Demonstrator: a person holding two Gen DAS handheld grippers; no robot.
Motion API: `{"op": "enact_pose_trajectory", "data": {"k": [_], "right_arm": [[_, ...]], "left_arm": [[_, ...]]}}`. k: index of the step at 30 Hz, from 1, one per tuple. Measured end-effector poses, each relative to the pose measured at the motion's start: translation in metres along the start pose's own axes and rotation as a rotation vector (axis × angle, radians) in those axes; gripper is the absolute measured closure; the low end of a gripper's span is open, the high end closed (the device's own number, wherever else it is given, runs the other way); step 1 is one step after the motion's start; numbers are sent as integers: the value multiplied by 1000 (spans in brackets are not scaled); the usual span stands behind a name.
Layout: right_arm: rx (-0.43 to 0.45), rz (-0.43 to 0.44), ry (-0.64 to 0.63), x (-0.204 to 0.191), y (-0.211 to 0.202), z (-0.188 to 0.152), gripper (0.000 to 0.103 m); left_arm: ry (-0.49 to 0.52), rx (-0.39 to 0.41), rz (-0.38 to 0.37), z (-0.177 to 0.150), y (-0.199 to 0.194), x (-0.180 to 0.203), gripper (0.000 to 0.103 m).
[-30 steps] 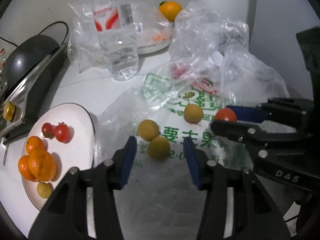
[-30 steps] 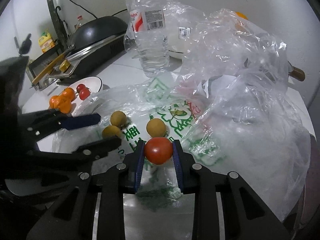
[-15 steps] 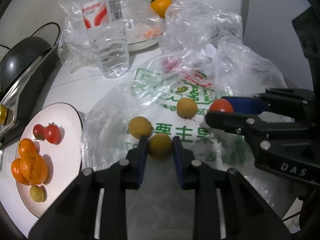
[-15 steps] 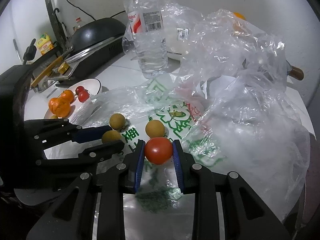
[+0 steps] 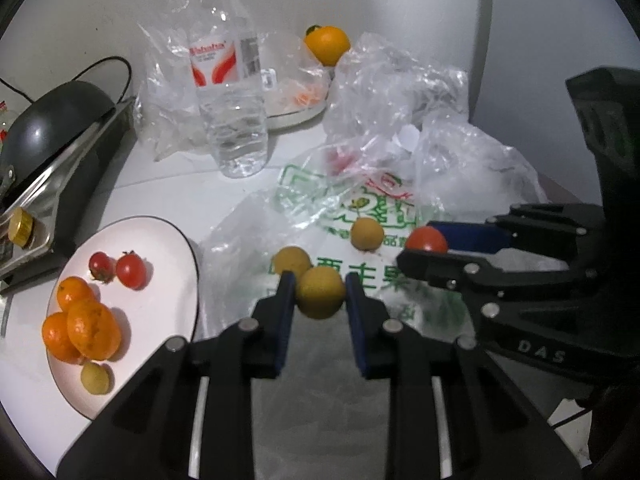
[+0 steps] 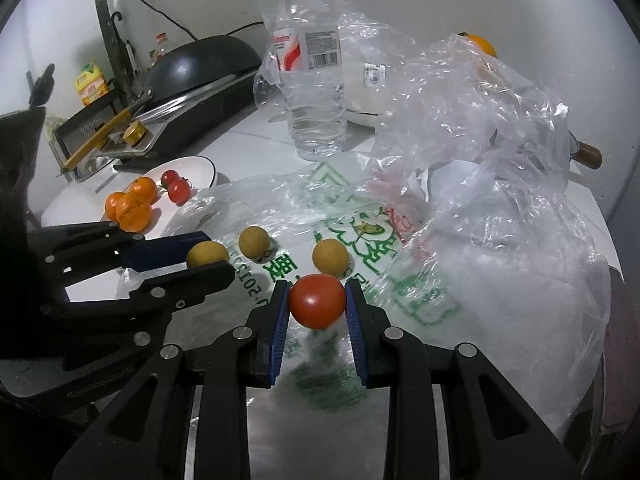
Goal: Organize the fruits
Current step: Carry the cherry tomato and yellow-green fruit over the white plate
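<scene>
We work over a white surface (image 5: 168,196) strewn with clear plastic bags (image 5: 360,216), where our left gripper (image 5: 320,294) has its fingers clenched on a yellow-brown fruit (image 5: 320,291) and our right gripper (image 6: 317,306) grips a red tomato (image 6: 317,306). Two more yellow-brown fruits (image 6: 330,257) lie on the printed bag just beyond, at twelve o'clock. A white plate (image 5: 168,280) of oranges (image 5: 93,334) and small tomatoes (image 5: 130,271) sits at nine o'clock of the left gripper, and a water bottle (image 5: 230,88) stands farther off at eleven.
</scene>
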State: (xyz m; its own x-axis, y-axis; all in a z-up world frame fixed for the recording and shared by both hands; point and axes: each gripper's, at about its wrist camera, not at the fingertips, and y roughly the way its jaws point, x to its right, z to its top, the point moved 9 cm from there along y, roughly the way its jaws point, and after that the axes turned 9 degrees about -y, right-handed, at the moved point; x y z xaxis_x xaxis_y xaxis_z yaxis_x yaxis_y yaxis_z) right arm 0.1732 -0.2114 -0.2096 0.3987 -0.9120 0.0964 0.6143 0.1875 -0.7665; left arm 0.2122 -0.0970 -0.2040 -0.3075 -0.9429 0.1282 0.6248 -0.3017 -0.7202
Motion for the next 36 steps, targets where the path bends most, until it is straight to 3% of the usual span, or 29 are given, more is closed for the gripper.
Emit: {"op": "enact_pose_trajectory", "data": {"k": [20, 36], "right_arm": [[19, 12, -60, -45, -8, 19, 73], [14, 37, -120, -80, 1, 34, 73]], "left_arm": [[-21, 67, 10, -6, -37, -27, 77], [-73, 83, 85, -17, -53, -78, 77]]}}
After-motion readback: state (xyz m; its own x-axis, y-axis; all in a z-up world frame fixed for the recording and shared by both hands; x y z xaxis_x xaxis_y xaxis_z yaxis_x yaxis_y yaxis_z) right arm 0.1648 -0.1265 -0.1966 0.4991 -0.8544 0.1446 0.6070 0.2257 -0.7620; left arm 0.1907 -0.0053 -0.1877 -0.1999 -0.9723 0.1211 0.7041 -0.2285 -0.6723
